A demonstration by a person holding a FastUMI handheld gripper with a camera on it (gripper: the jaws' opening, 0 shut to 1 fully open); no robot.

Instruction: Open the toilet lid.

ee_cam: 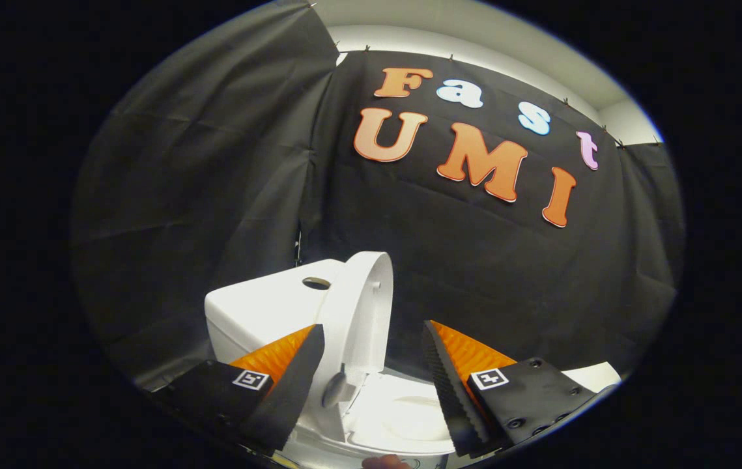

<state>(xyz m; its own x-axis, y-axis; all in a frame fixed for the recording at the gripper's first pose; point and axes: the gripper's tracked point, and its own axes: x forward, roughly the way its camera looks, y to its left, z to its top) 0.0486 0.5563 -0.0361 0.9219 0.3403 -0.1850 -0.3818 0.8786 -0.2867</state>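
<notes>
Gripper view: raised lid [364,312] between tool [374,384] fingers.

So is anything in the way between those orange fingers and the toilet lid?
Nothing visible is. The lid already stands raised, leaning toward the tank, just ahead of the open gripper, whose fingers hold nothing. Below it lies the seat, uncovered.

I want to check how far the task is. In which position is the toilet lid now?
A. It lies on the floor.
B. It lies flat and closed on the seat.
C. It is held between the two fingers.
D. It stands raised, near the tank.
D: the toilet lid stands upright by the tank, the seat uncovered below the open gripper, whose fingers touch nothing.
</notes>
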